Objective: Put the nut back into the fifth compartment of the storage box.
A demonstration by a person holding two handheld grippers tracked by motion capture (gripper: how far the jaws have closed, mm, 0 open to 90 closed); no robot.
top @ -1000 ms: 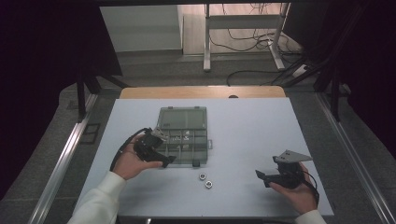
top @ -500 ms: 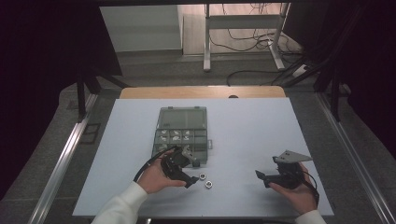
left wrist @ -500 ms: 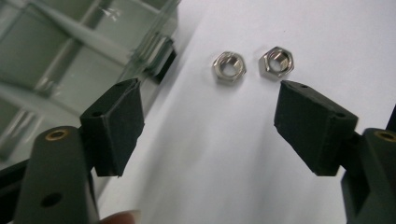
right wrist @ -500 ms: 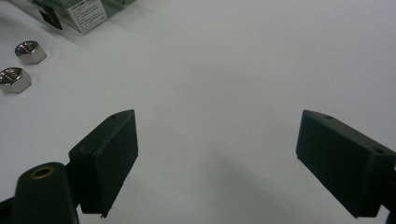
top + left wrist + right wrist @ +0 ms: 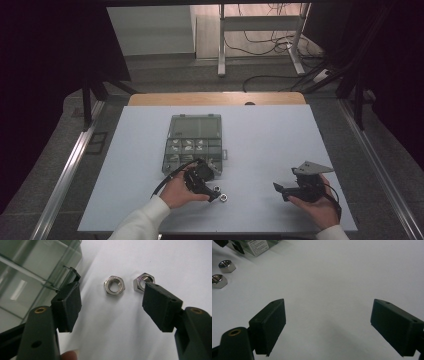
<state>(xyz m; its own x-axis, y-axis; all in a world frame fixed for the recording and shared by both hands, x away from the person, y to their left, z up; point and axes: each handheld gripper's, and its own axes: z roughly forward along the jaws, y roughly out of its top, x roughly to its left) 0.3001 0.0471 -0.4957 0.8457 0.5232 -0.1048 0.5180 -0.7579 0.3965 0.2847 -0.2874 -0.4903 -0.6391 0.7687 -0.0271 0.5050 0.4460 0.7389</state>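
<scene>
Two steel hex nuts [image 5: 114,285] [image 5: 143,281] lie side by side on the white table, just in front of a clear compartment box [image 5: 195,131]. My left gripper [image 5: 112,298] hovers at the nuts [image 5: 216,189] and is open. Its jaws have just been closing. The left nut sits in the gap just past the tips, untouched. The right nut is partly hidden behind the right pad [image 5: 160,305]. My right gripper [image 5: 329,315] is held open over bare table at the front right [image 5: 278,189], with nothing between its pads.
The box [image 5: 30,270] has several small compartments holding metal parts, and its corner stands close to the left jaw. From the right gripper view the nuts [image 5: 227,266] [image 5: 219,281] lie far left. Bare tabletop [image 5: 280,145] spreads to the right of the box.
My left gripper has moved from over the box's front edge to the right and down to the two nuts, and its jaws have narrowed. The right gripper has not moved.
</scene>
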